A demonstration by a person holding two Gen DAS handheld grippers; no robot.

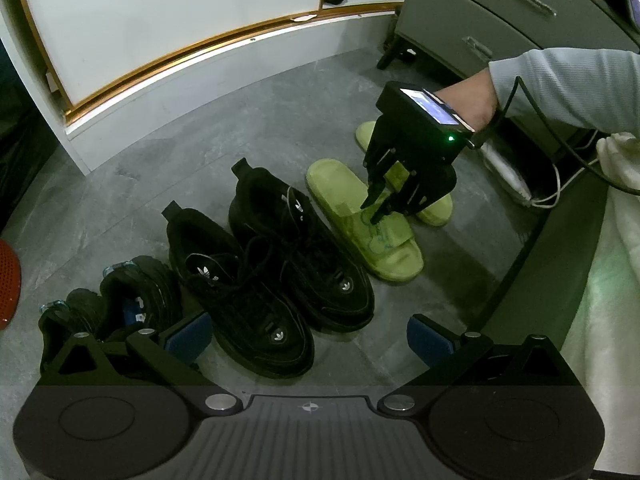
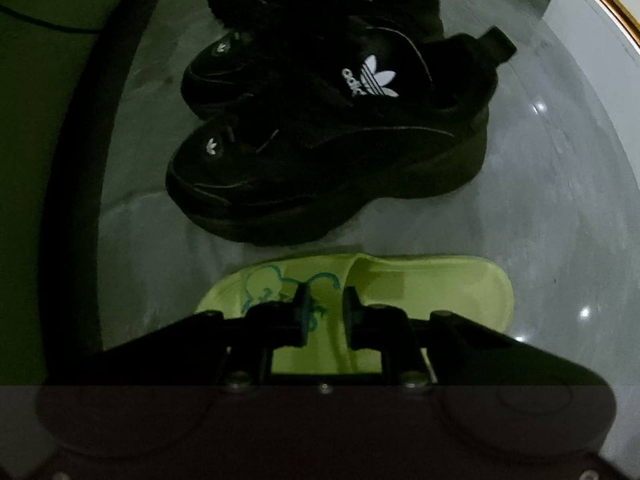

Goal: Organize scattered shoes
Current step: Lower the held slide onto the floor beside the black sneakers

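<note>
In the left wrist view two black sneakers (image 1: pixel 276 276) stand side by side on the grey floor, with a second dark pair (image 1: pixel 116 300) to their left. Right of them lies a lime-green slide (image 1: pixel 394 256), and its twin (image 1: pixel 438 210) lies behind it, mostly hidden. My right gripper (image 1: pixel 376 210) points down onto the near slide's strap. In the right wrist view, the right gripper (image 2: pixel 328 308) is closed to a narrow gap on the strap of the green slide (image 2: pixel 432 284), with the black sneakers (image 2: pixel 328 148) just beyond. My left gripper (image 1: pixel 310 336) hangs open above the floor, holding nothing.
A white cabinet with gold trim (image 1: pixel 168 40) runs along the back. A grey drawer unit (image 1: pixel 480 12) stands at the back right. A dark bed edge (image 1: pixel 560 264) with white cloth and cables borders the right. A sleeve (image 1: pixel 560 88) reaches in from there. A red object (image 1: pixel 8 280) sits at far left.
</note>
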